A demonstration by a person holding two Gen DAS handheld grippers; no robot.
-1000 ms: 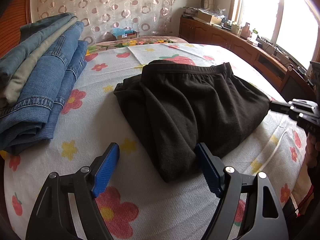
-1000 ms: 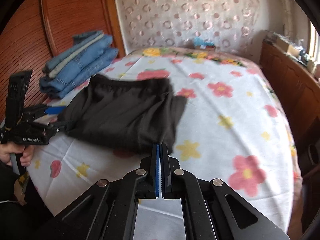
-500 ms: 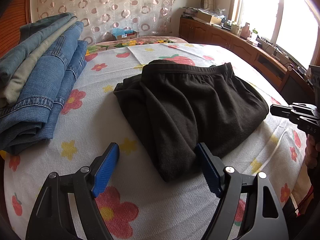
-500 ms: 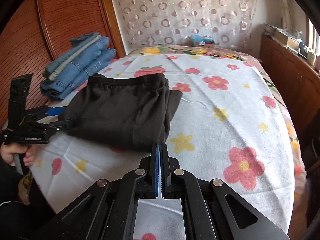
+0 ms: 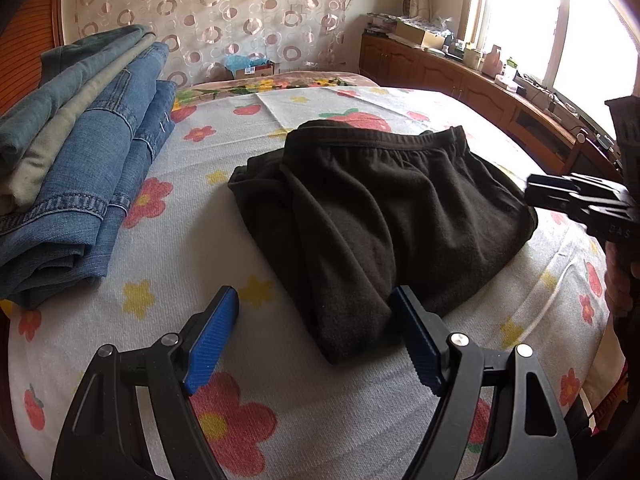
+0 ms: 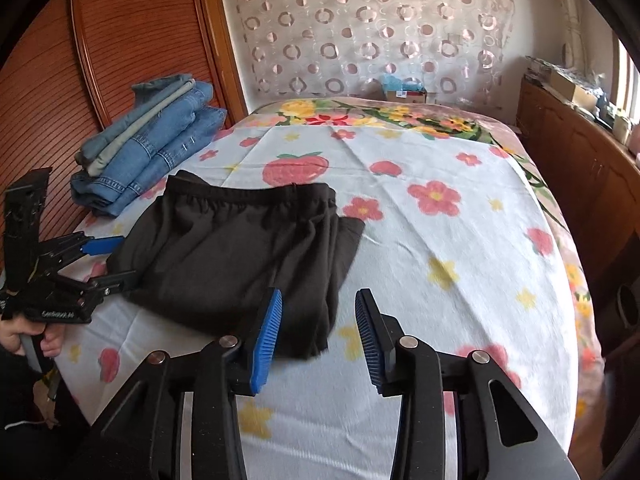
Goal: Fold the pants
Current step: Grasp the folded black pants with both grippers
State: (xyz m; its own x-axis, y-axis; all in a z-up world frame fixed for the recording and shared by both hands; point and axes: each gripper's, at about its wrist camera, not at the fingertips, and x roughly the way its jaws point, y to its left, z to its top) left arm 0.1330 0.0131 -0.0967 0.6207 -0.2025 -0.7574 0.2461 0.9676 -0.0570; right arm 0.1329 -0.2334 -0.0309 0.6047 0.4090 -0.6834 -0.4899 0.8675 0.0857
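Black pants lie folded into a compact rectangle on the flowered bedsheet, waistband at the far side; they also show in the right wrist view. My left gripper is open and empty, hovering at the near corner of the pants; it also appears in the right wrist view at the pants' left edge. My right gripper is open and empty, just above the pants' near right corner. It shows at the right of the left wrist view.
A stack of folded blue jeans sits at the left of the bed, next to a wooden headboard. Wooden cabinets with clutter run under the window on the right. A patterned curtain hangs behind the bed.
My right gripper has opened its jaws; it was shut before. It moved back from the pants' edge and now hovers above the near right corner. The left gripper has not moved.
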